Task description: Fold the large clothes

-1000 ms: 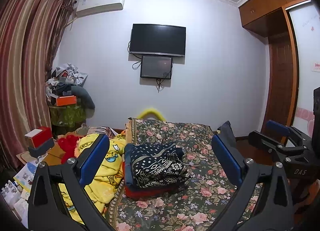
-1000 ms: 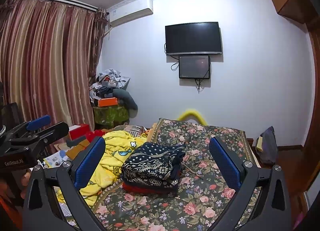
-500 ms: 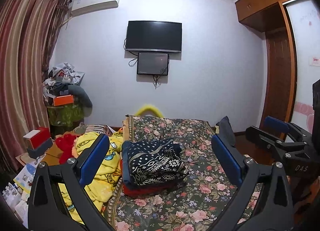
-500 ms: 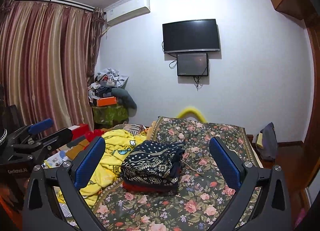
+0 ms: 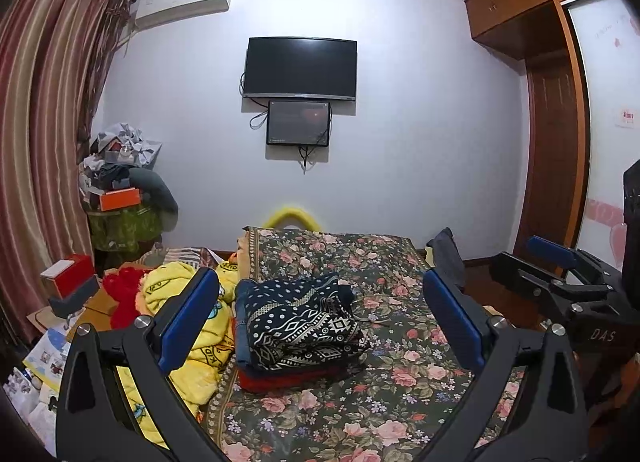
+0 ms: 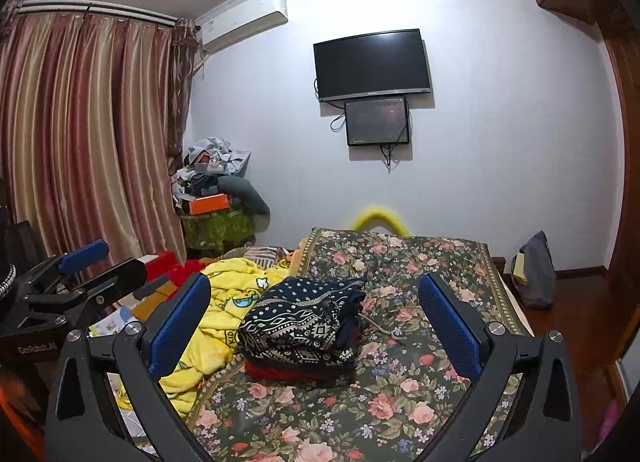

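Observation:
A folded dark blue patterned garment (image 5: 298,324) lies on top of a red folded one (image 5: 288,378) on the floral bed cover (image 5: 380,390). It also shows in the right wrist view (image 6: 302,326). My left gripper (image 5: 320,318) is open and empty, held above the bed's near part. My right gripper (image 6: 314,320) is open and empty too, beside the left one; it shows at the right edge of the left wrist view (image 5: 560,274). A crumpled yellow blanket (image 6: 224,302) lies left of the stack.
Curtains (image 6: 88,142) hang at left, with boxes and clutter (image 5: 72,294) on the floor beside the bed. A loaded side table (image 6: 216,198) stands in the corner. A TV (image 5: 300,66) hangs on the far wall. A wardrobe (image 5: 552,122) is at right.
Both grippers have tilted down slightly and drawn back a little, so the clothes stack sits higher between the fingers. The clothes have not moved.

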A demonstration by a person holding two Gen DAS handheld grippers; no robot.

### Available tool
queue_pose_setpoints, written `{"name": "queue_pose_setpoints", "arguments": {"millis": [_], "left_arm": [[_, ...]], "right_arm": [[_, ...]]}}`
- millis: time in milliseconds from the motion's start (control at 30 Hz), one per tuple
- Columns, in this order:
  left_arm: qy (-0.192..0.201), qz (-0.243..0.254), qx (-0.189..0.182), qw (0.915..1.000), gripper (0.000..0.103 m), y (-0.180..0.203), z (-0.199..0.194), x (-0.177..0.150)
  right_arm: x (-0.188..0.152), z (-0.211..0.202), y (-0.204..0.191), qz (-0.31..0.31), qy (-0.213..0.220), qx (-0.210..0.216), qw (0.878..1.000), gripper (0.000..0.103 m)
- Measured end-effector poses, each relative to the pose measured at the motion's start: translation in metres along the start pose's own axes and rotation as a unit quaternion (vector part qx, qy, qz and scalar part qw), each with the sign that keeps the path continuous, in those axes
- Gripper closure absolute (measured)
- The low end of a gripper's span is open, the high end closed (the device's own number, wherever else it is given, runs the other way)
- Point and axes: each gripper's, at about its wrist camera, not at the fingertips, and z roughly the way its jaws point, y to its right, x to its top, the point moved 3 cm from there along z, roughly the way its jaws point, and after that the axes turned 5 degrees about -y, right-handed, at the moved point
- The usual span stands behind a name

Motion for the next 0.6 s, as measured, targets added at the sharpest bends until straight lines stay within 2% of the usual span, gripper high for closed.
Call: {"name": "queue_pose_setpoints", "arguments": {"millis": [600], "left_arm": [[-0.012, -0.004, -0.013, 0.9998, 0.000, -0.0018, 0.0078, -0.0010]], "right_arm": [[0.0006, -0.0004, 0.0035, 0.009, 0.001, -0.004, 1.000, 0.000]]}}
